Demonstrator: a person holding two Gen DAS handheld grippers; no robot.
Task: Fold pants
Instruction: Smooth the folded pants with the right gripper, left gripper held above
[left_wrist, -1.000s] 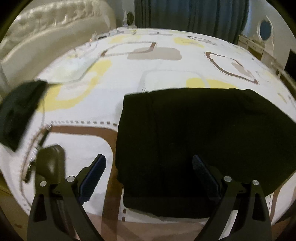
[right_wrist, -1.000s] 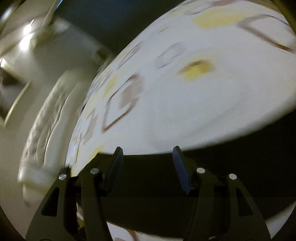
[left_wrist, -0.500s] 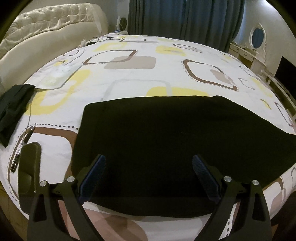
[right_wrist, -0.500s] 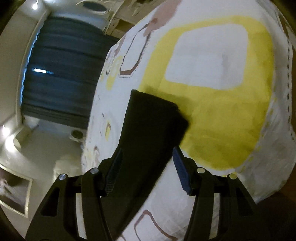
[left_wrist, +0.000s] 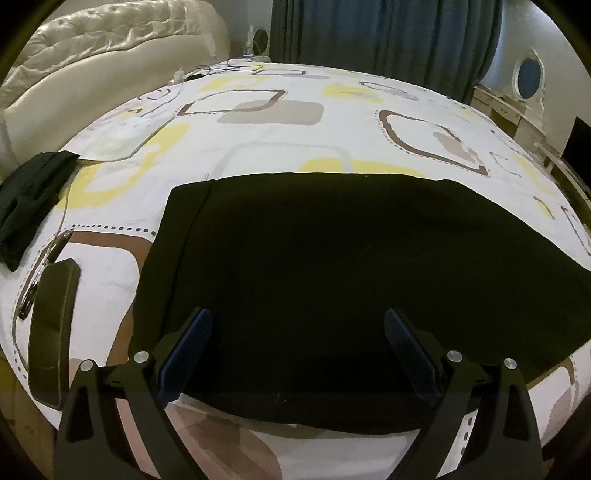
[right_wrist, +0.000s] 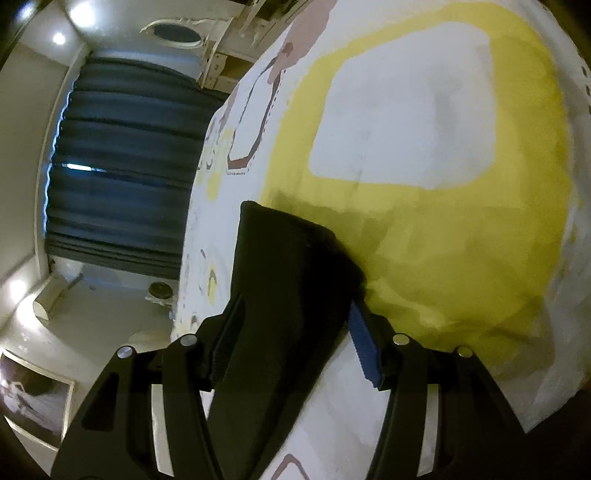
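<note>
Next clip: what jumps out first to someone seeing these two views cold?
The black pants dominate the left wrist view, spread flat across the near half of the patterned bedspread, with the open left gripper above their near edge. In the right wrist view, the right gripper is open, straddling a narrow end of the black cloth beside a big yellow square. A second dark garment lies at far left.

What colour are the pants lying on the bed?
Black pants, clearest in the left wrist view.

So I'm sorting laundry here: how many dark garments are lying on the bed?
2 in the left wrist view: the black pants spread in front of the open left tool, and a dark folded garment at the bed's left edge. Others may be hidden.
</note>
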